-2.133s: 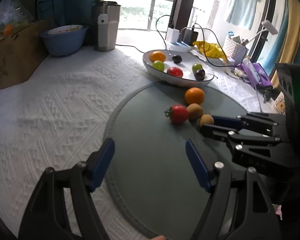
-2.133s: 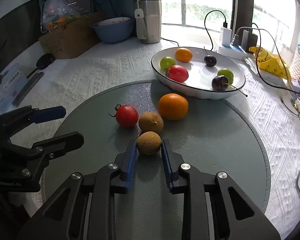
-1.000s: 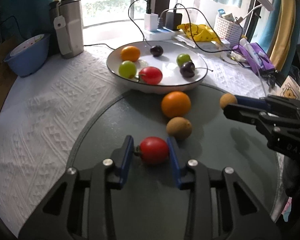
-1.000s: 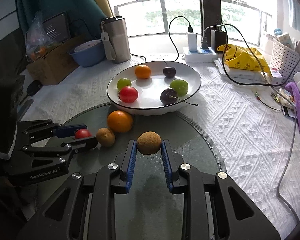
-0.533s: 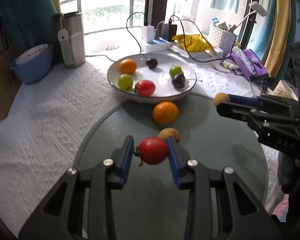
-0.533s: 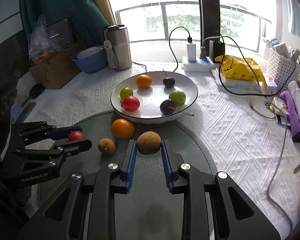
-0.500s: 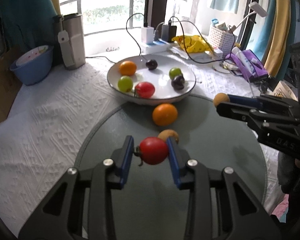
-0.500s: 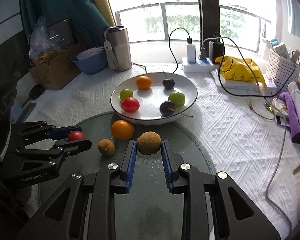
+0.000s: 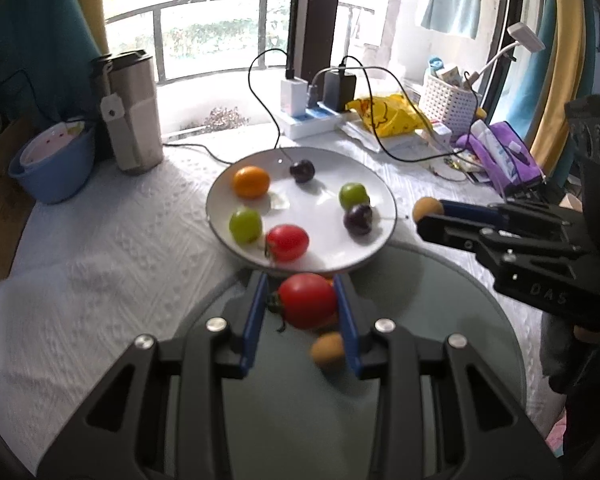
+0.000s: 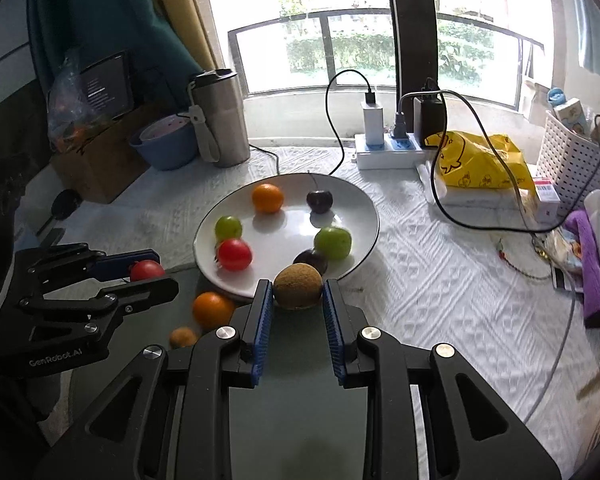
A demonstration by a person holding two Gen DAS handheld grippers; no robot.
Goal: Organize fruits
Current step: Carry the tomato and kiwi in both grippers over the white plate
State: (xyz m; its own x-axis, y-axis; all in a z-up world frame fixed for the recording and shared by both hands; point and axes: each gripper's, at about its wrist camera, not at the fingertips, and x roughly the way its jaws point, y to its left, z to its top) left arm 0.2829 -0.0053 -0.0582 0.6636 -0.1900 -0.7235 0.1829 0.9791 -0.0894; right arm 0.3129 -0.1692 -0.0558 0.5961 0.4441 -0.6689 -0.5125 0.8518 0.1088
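My left gripper (image 9: 302, 306) is shut on a red tomato (image 9: 307, 300), held above the grey mat just short of the white plate (image 9: 220, 224). My right gripper (image 10: 296, 300) is shut on a brown kiwi (image 10: 298, 286), held at the plate's (image 10: 364, 204) near right rim. The plate holds an orange (image 9: 251, 181), a tomato (image 9: 287, 242), two green fruits and two dark plums. An orange (image 10: 213, 309) and a small brown fruit (image 10: 183, 337) lie on the mat (image 10: 300, 420) below. In the left wrist view the right gripper (image 9: 430, 214) shows at the right.
A steel tumbler (image 10: 220, 118) and a blue bowl (image 10: 165, 148) stand at the back left. A power strip (image 10: 392, 152) with cables, a yellow bag (image 10: 476, 166), a white basket (image 10: 572, 160) and purple cloth (image 10: 596, 248) crowd the right side.
Both grippers have moved forward toward the plate with their fruit still held and are higher above the mat. The loose orange and small brown fruit now lie under and behind them.
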